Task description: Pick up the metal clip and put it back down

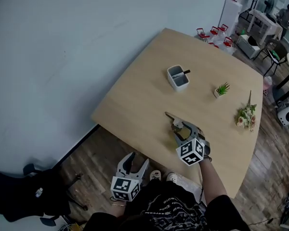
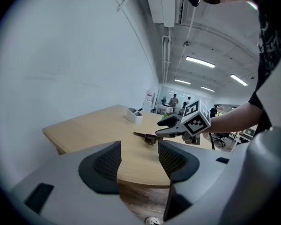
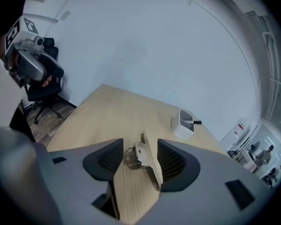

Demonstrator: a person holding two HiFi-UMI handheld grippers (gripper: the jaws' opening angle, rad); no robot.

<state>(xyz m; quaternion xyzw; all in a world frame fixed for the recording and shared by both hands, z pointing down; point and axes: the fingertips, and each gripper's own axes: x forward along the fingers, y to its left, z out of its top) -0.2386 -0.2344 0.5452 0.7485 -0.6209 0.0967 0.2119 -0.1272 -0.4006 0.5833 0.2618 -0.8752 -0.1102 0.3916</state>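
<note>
My right gripper (image 1: 181,129) sits over the near part of the table (image 1: 135,95), with bare wood all round it. The tray (image 1: 177,77) and plant (image 1: 221,90) lie well beyond. Its jaws stand apart, and the clip (image 3: 143,156) lies on the wood between them (close to both pads). My left gripper (image 1: 134,163) hangs off the near edge over the floor, jaws apart and empty.

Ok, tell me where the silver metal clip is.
The silver metal clip lies near the light wooden table's front edge in the head view, between the right hand-held gripper's jaws.
</note>
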